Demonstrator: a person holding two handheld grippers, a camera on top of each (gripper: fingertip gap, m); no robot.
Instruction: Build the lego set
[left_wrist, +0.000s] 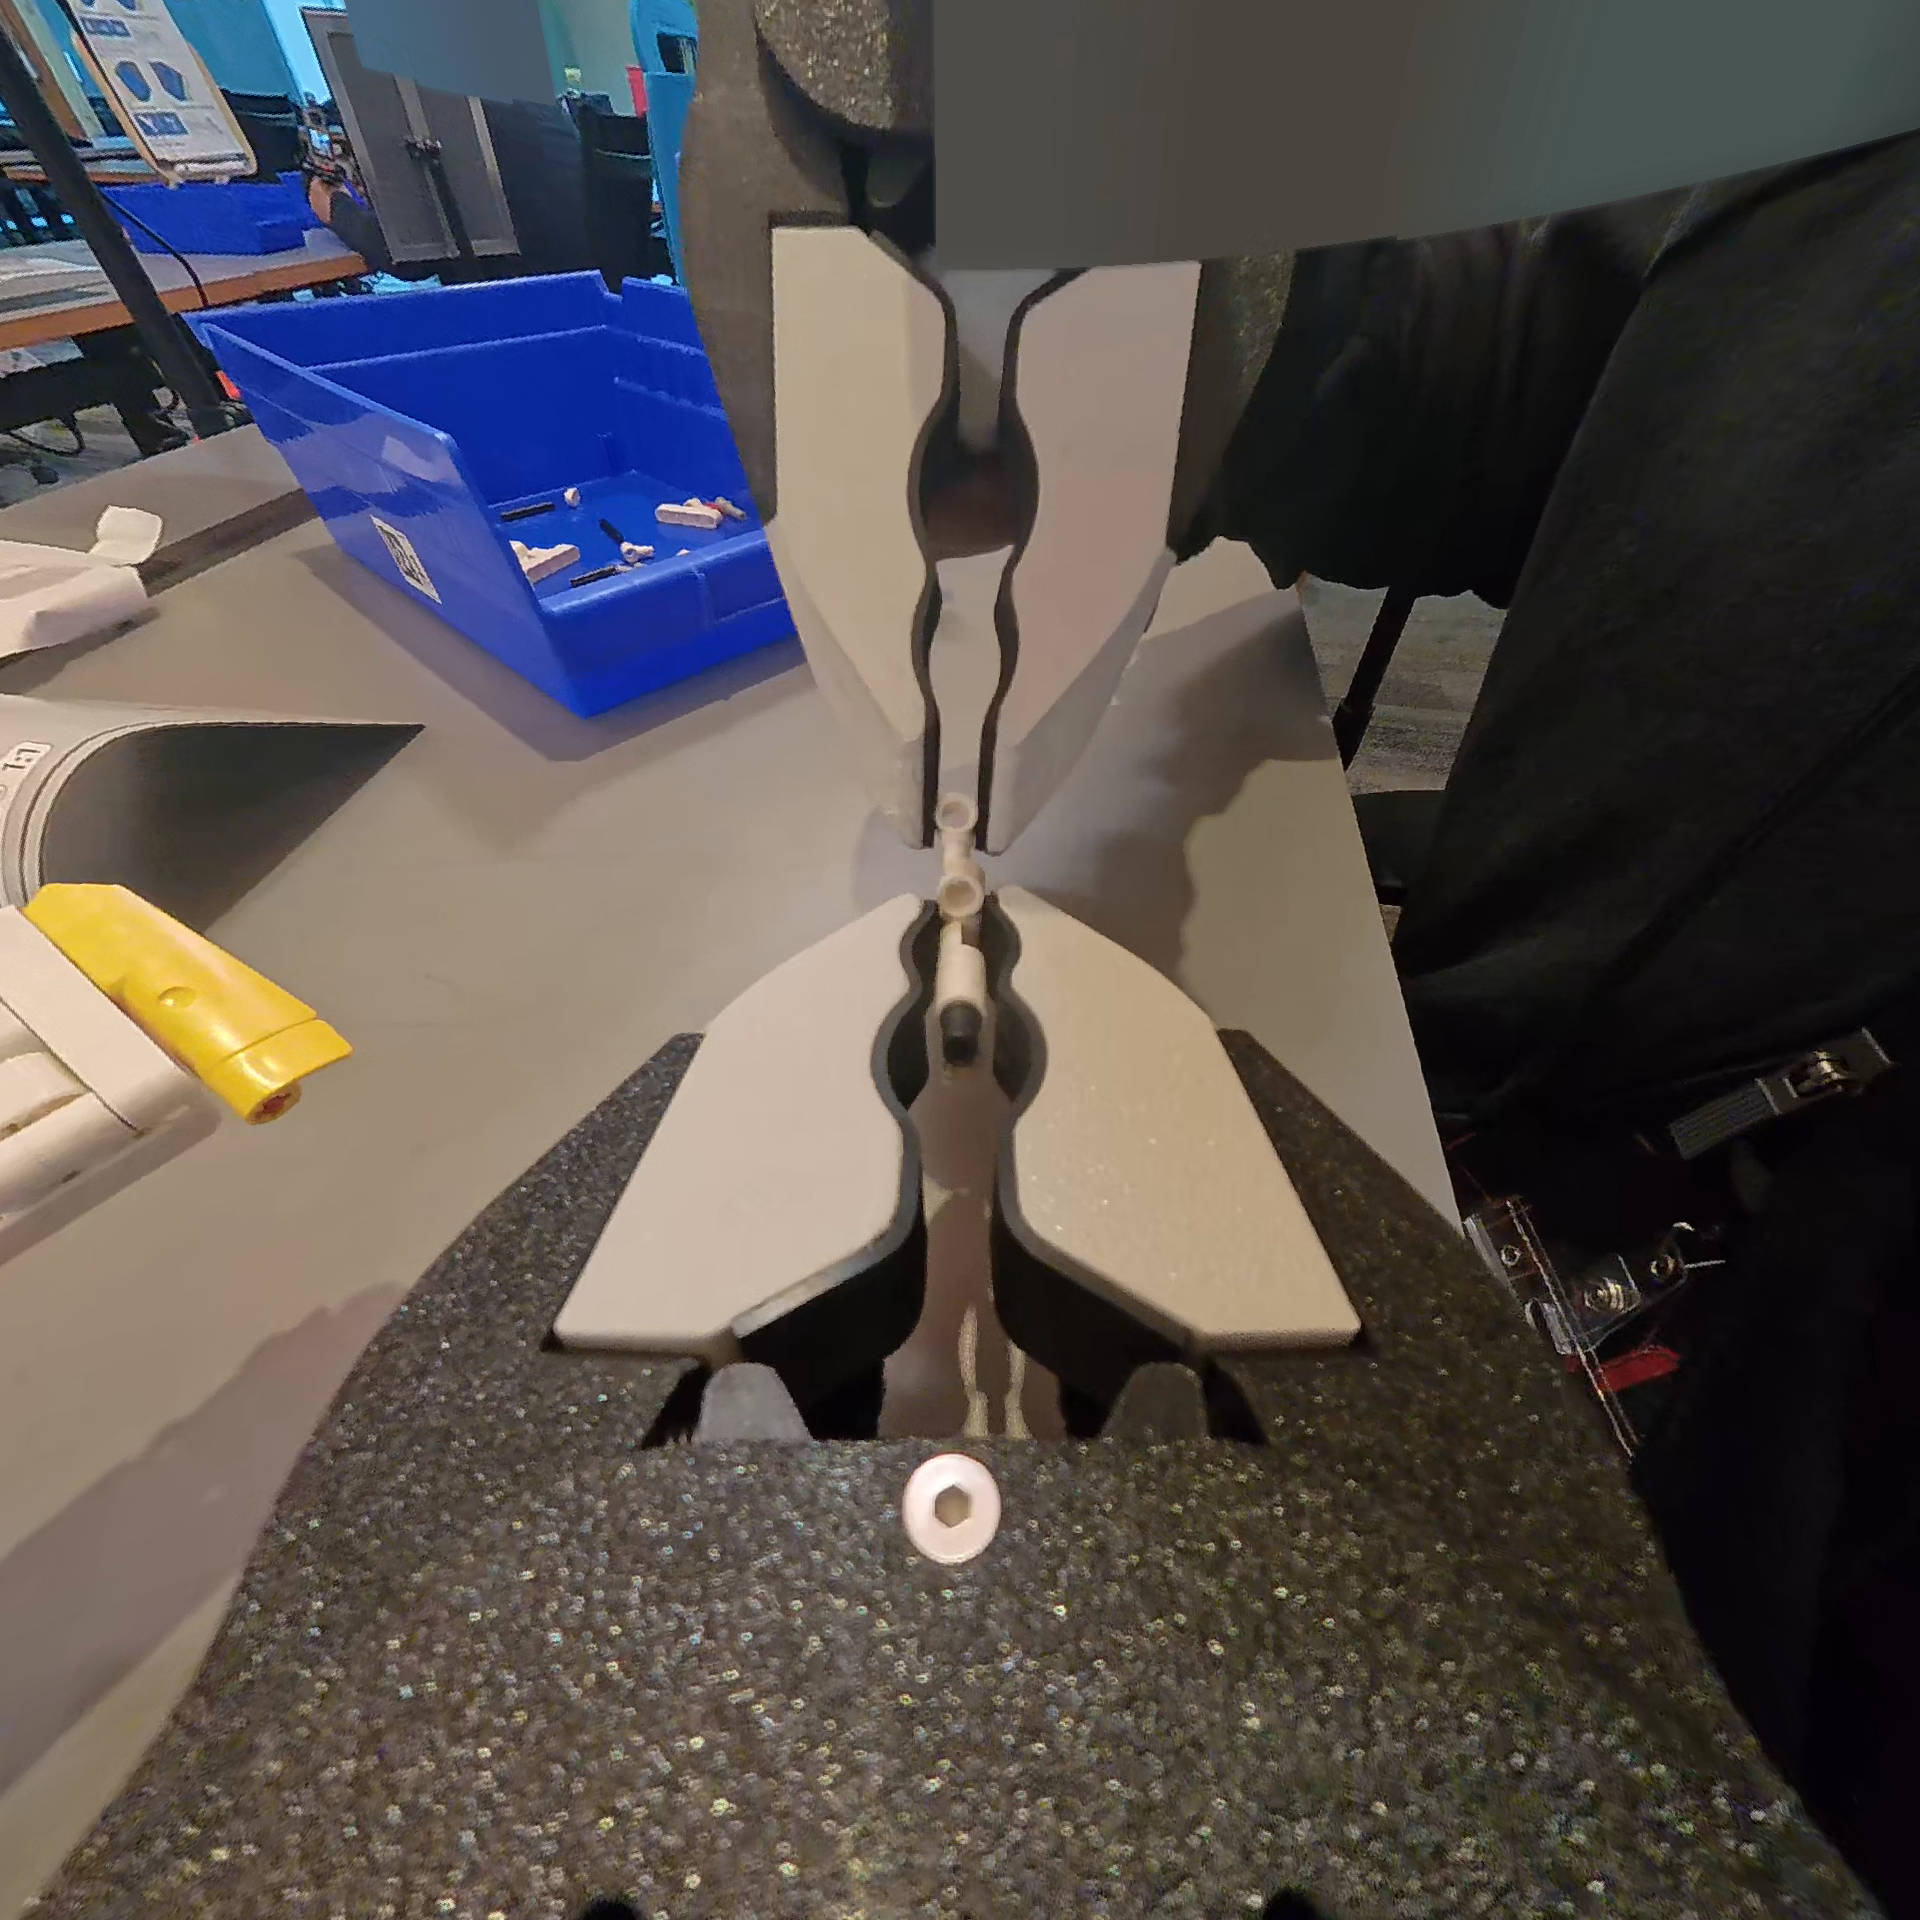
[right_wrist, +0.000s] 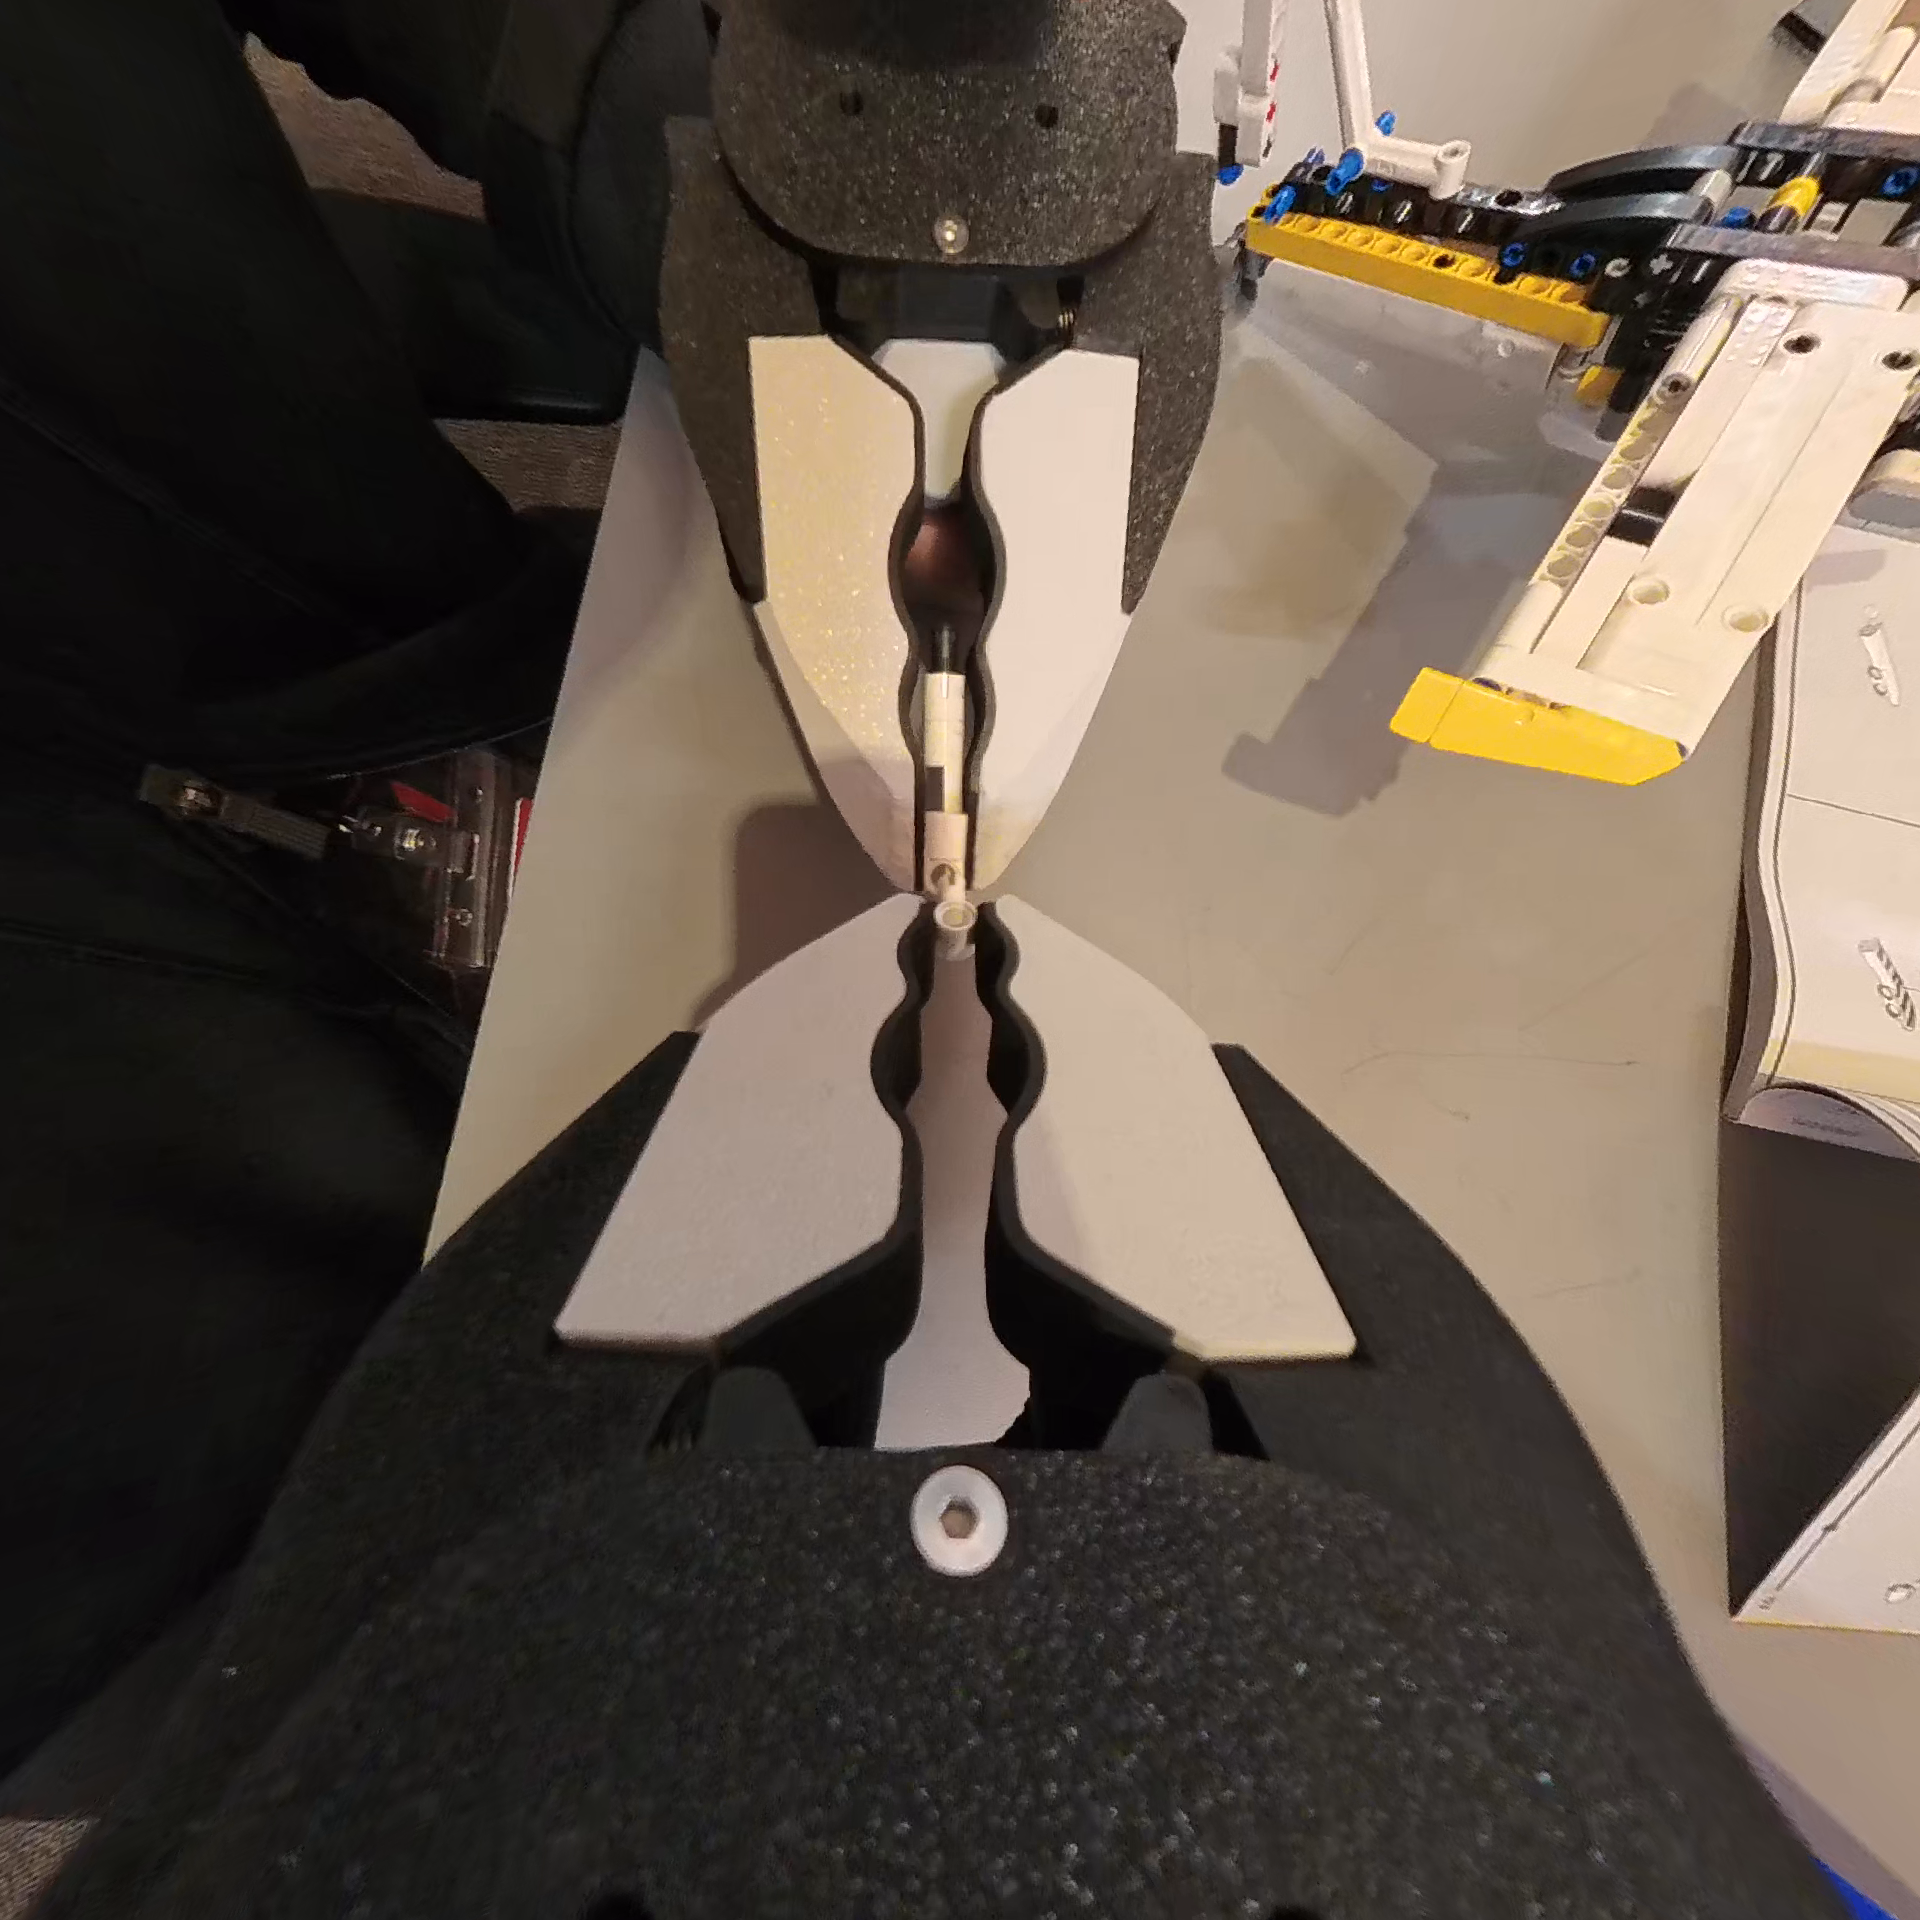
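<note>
the white connector (left_wrist: 958, 888) sits in the air above the grey table (left_wrist: 520, 883), right where the two sets of tongs meet tip to tip. the left gripper (left_wrist: 961, 914) is clamped on a thin rod assembly, a black axle (left_wrist: 958, 1029) with a white sleeve (left_wrist: 958, 971), that runs back between its fingers. the right gripper (right_wrist: 951, 920) pinches the far end of the connector at its very tips.

risk, as i judge it: both grips are on small round parts near the fingertips, so a slight twist or a push off the axle's line could roll the connector out of the right tips or jam it crooked on the axle. a dropped part could skid off the table edge nearby.

the left view alone shows the blue bin (left_wrist: 499, 488) with spare small parts. the right view alone shows the long white and yellow brick model (right_wrist: 1558, 582), the open booklet (right_wrist: 1829, 935), and the axle's length inside the left gripper.
</note>
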